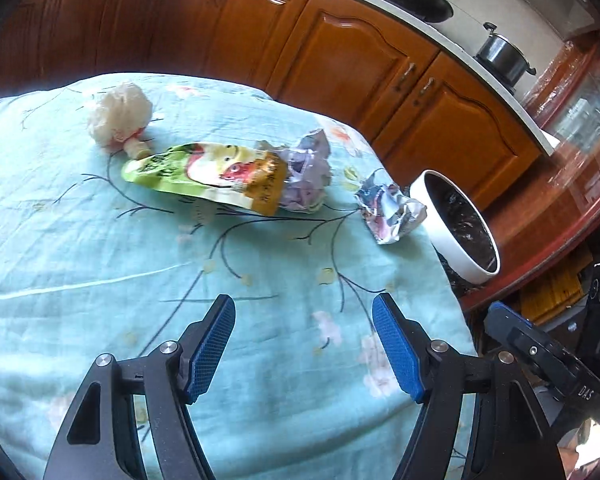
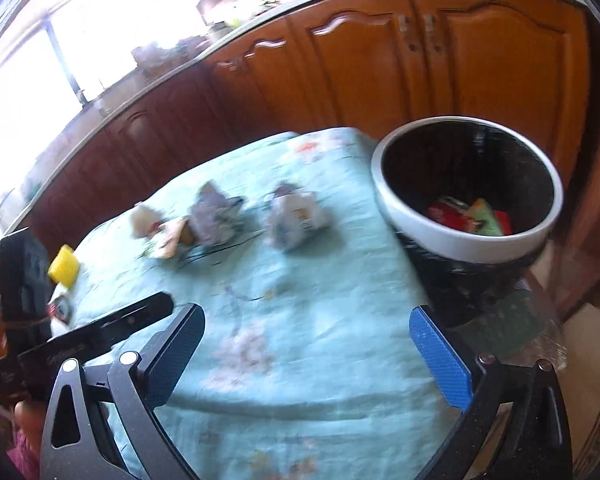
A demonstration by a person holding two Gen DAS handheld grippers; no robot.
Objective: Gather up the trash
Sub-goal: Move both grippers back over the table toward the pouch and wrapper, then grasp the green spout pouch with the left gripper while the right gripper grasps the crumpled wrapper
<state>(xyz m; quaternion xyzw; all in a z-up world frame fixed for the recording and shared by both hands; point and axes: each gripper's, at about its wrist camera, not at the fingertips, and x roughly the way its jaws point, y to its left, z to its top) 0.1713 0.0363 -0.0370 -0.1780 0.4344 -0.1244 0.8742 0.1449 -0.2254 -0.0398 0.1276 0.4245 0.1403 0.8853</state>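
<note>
On the teal floral tablecloth (image 1: 100, 240) lie a white crumpled tissue ball (image 1: 120, 114), a green and orange snack pouch (image 1: 208, 176), a crumpled purple wrapper (image 1: 308, 172) and a crumpled silver wrapper (image 1: 388, 208). The white-rimmed trash bin (image 1: 456, 240) stands at the table's right edge. In the right wrist view the bin (image 2: 416, 216) holds red and green wrappers (image 2: 472, 220). My left gripper (image 1: 304, 344) is open and empty over the near cloth. My right gripper (image 2: 308, 356) is open and empty, near the bin; this view is blurred.
Wooden kitchen cabinets (image 1: 340, 60) curve behind the table, with pots (image 1: 504, 56) on the counter. A yellow object (image 2: 64, 270) and a small packet (image 2: 60, 308) lie at the table's left edge. The left gripper's body (image 2: 24, 280) shows at the left.
</note>
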